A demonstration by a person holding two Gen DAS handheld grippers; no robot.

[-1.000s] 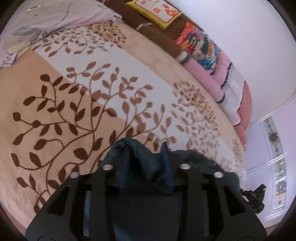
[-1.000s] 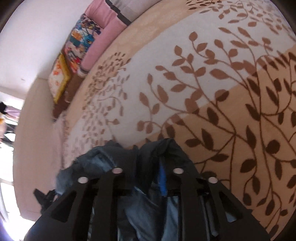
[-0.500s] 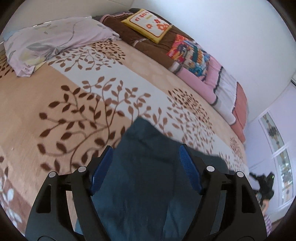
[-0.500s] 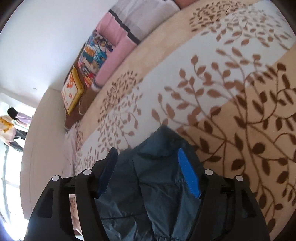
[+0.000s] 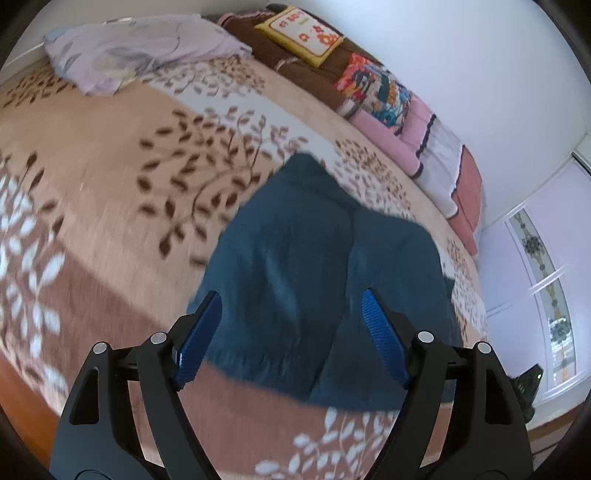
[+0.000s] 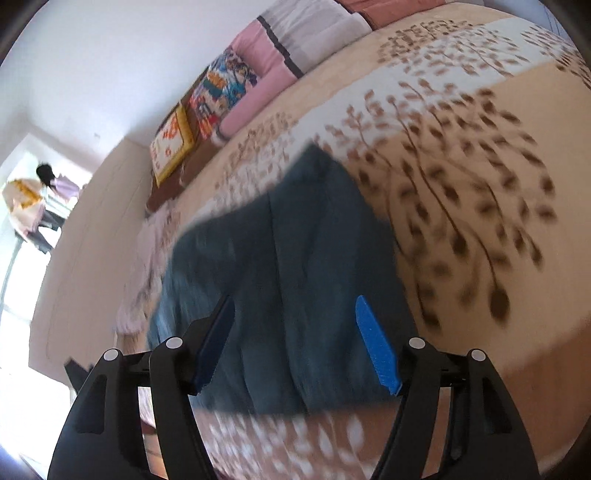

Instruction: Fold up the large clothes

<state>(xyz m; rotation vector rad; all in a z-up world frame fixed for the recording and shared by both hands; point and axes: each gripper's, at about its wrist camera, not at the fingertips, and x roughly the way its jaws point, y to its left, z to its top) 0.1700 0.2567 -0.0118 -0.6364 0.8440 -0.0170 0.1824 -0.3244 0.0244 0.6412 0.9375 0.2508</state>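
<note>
A dark blue garment lies folded flat on the leaf-patterned bed cover. My left gripper is open and empty, held above the garment's near edge. In the right wrist view the same garment lies on the bed cover. My right gripper is open and empty above its near edge. Both views are blurred by motion.
Pillows and cushions line the far wall: a yellow cushion, a colourful cushion and pink ones. A lilac pillow lies at the far left. A person stands by the window. A dark object sits on the floor.
Both grippers were shut on the dark blue garment a second ago. They opened, let it drop onto the bed, and have pulled back and up from it.
</note>
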